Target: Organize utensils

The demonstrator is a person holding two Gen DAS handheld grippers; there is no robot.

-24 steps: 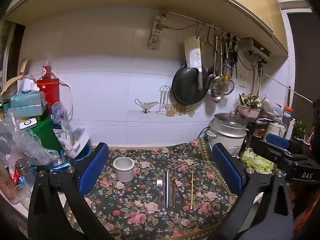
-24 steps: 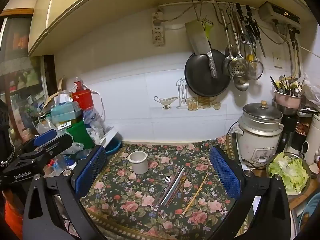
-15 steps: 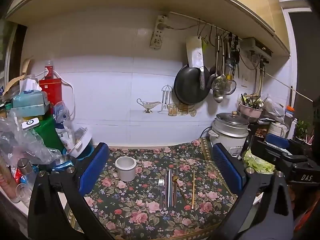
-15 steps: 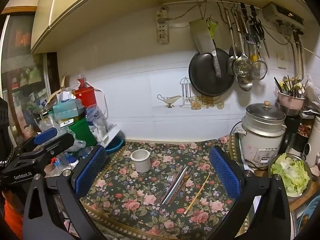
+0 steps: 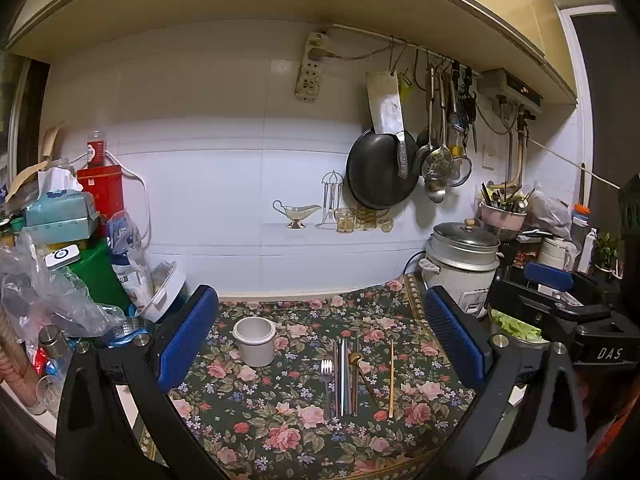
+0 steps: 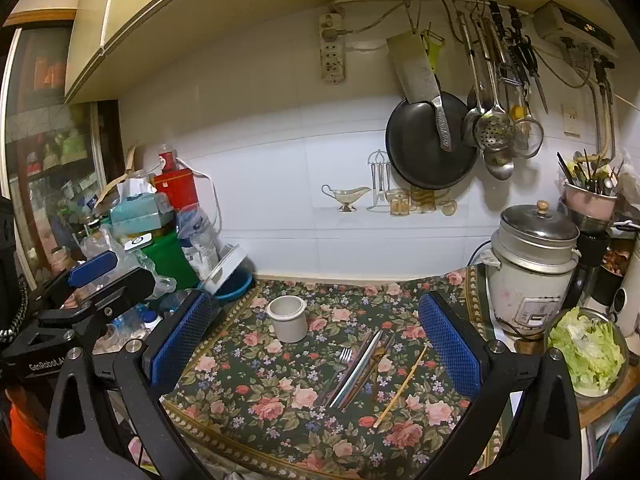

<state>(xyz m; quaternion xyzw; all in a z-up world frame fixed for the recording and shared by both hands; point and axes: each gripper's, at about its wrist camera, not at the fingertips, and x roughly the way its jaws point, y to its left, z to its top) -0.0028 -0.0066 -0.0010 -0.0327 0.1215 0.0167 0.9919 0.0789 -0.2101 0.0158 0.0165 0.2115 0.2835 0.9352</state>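
Observation:
A white cup (image 5: 254, 340) stands empty on the floral cloth (image 5: 280, 432); it also shows in the right wrist view (image 6: 288, 318). To its right lie a fork (image 5: 327, 380), silver chopsticks (image 5: 343, 380), a gold spoon (image 5: 354, 364) and a single gold chopstick (image 5: 391, 380), side by side. The right wrist view shows the fork (image 6: 338, 368) and gold chopstick (image 6: 400, 386) too. My left gripper (image 5: 320, 340) is open and empty, above the cloth's near side. My right gripper (image 6: 316, 340) is open and empty, likewise held back from the utensils.
A rice cooker (image 6: 532, 268) stands at the right, a bowl of lettuce (image 6: 586, 352) before it. Bags, boxes and bottles (image 5: 60, 264) crowd the left. A pan (image 5: 380, 172), cleaver and ladles hang on the wall.
Both views have shifted slightly; the cup and utensils sit a little higher and nearer in frame. Nothing on the cloth has moved. Both grippers stay open.

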